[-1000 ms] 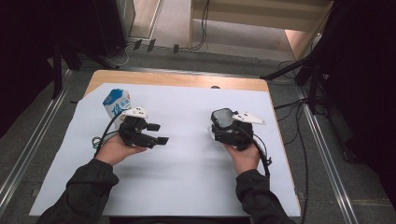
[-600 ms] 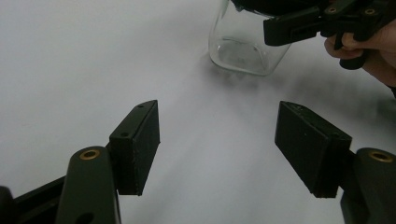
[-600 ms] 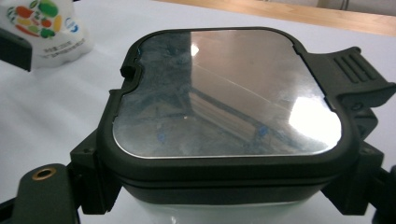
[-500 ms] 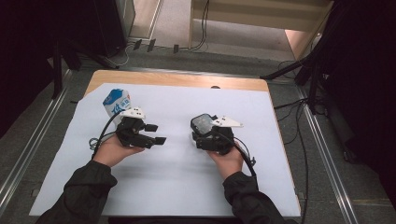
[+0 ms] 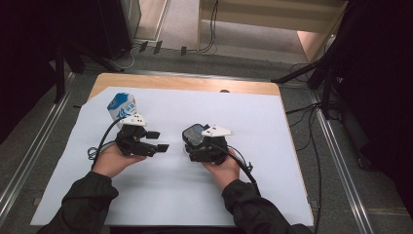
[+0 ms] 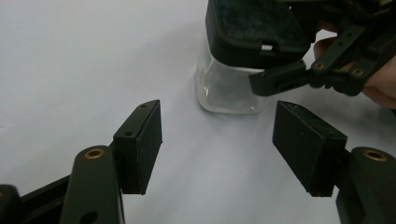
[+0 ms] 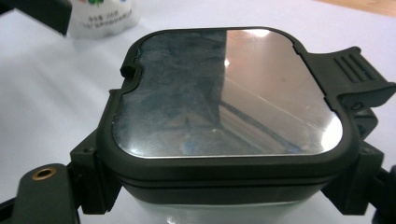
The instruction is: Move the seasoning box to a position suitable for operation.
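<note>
Resting on a white sheet (image 5: 272, 161) that covers most of a wooden table (image 5: 195, 83), a clear square container with a black lid (image 5: 195, 135) sits between the jaws of the right gripper (image 5: 191, 144), near the middle of the table in the high view. The right gripper view looks down on the lid (image 7: 224, 93), its glossy top reflecting the room, with a ribbed latch tab (image 7: 348, 70) at one edge; black jaw parts press against the container's two sides just under the lid, so the right gripper is clamped on the container. In the left gripper view the container (image 6: 233, 84) stands on the sheet beyond the left gripper's own jaws, its transparent body (image 6: 224, 91) below the dark lid, and one jaw tip of the right gripper (image 6: 285, 79) bears on its side. The left gripper (image 5: 156, 140) has its jaws spread wide with nothing between them, only bare sheet; it lies just beside the container, pointing toward it but not touching. A small blue-and-white carton (image 5: 121, 106) stands upright on the sheet behind the left gripper, near the far left corner. Each gripper is held in a hand, dark sleeves (image 5: 87, 204) entering from the bottom edge. Cables trail from both grippers across the sheet.
</note>
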A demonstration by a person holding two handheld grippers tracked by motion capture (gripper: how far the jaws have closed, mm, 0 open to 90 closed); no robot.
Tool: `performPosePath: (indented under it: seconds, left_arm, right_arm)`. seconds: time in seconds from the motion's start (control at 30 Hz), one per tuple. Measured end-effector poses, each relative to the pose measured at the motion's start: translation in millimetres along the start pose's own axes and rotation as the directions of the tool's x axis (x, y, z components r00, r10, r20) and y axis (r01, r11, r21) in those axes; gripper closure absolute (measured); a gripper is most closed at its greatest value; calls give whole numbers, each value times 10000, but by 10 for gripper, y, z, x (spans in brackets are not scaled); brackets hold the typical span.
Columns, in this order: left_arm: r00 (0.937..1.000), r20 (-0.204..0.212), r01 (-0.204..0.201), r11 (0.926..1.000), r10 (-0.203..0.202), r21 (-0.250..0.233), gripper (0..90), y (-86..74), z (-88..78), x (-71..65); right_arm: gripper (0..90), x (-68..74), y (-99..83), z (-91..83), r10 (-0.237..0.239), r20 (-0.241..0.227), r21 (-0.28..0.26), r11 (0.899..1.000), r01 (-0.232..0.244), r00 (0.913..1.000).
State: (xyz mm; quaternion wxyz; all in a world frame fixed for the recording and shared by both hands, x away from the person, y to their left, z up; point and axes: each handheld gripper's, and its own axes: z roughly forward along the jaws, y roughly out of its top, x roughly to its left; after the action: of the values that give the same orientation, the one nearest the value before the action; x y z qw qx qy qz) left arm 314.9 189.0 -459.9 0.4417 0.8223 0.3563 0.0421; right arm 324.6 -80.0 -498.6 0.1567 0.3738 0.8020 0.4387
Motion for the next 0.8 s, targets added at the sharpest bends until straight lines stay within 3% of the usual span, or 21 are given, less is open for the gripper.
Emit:
performPosePath:
  seconds: [0.13,0.5,0.57,0.8]
  left_arm:
    - [10000,-69,44,10000,-44,-32,347,-14,-9,-6]
    - [9999,-16,-99,10000,99,-7,354,9,37,-33]
    - [9999,-24,-136,9999,136,-48,355,18,42,-31]
    - [9998,-79,-200,9997,199,-122,367,51,65,-36]
  right_arm:
    - [162,43,-19,16,-259,81,-90,9996,260,9996]
    - [150,52,-70,-6,-180,0,-11,9998,180,9998]
    - [147,31,-56,-37,1,-160,26,10000,-1,9999]
    - [148,-8,-39,-251,-12,-501,171,9999,21,9987]
